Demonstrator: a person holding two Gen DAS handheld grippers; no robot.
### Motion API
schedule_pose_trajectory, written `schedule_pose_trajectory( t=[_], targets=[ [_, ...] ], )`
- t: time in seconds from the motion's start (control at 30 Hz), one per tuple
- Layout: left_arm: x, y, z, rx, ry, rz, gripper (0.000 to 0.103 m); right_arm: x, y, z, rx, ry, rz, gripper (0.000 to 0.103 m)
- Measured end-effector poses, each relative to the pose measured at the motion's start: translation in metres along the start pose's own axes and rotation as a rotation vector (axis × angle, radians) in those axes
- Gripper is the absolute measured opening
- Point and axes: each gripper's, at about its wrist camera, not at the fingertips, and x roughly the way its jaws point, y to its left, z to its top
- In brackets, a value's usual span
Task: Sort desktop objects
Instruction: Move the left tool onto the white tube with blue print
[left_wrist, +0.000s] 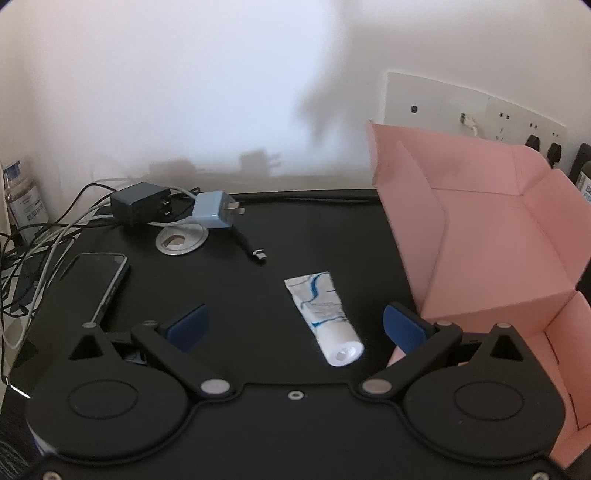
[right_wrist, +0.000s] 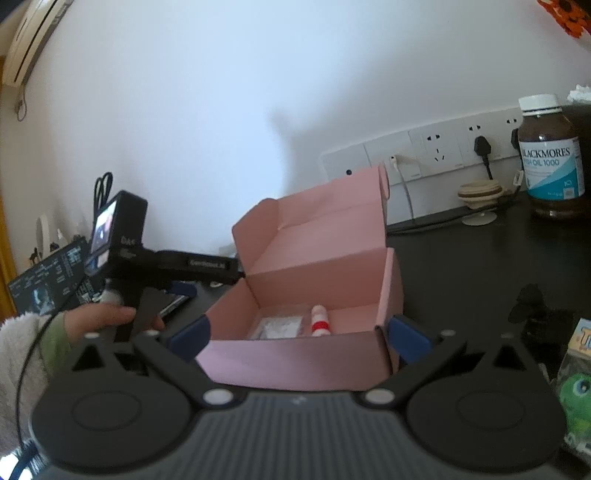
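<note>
The left tool (left_wrist: 295, 328) is wide open and holds nothing. Between its blue fingers (left_wrist: 188, 326), a bit to the right, a white tube (left_wrist: 325, 317) lies flat on the black surface (left_wrist: 221, 288). The tube has blue marks and tiny writing that is too small to read. Its cap end points at the tool. There is bare room to the left of the tube. Past that room lies a dark phone (left_wrist: 101, 284), near the left edge of the surface. Farther back sit a round metal hole cover (left_wrist: 181, 240), a light blue plug (left_wrist: 214, 210) and a black charger (left_wrist: 138, 206) with a tangle of wires (left_wrist: 44, 236).

The right tool (right_wrist: 299, 338) is wide open too, with nothing in it. The pink box (right_wrist: 295, 354) sits just in front of it with its lid up. Inside are a white packet (right_wrist: 279, 326) and a small white and red tube (right_wrist: 319, 321). To the left, a hand (right_wrist: 99, 321) holds the other tool's handle. Far back on the right stands a brown bottle (right_wrist: 550, 158) that says "BLACKMORES" and "OIL 1000". Wall sockets (right_wrist: 439, 147) are behind the box.
</note>
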Motion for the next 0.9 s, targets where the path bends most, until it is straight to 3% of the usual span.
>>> schedule_pose_trajectory(
  t=[0.23, 0.4, 0.53, 0.9],
  targets=[
    [0.02, 0.019, 0.003, -0.058, 0.037, 0.029, 0.1, -0.012, 0.0, -0.003, -0.002, -0.06, -0.013, 0.102],
    [0.027, 0.015, 0.003, -0.072, 0.045, -0.02, 0.099, -0.011, 0.0, -0.003, -0.009, -0.045, -0.009, 0.102],
    [0.032, 0.013, 0.001, -0.077, 0.049, -0.006, 0.1, -0.012, -0.002, -0.003, -0.004, -0.042, -0.007, 0.102],
    [0.02, 0.024, -0.007, -0.092, 0.081, -0.058, 0.09, -0.008, -0.006, -0.002, -0.002, -0.038, -0.003, 0.102]
  ],
)
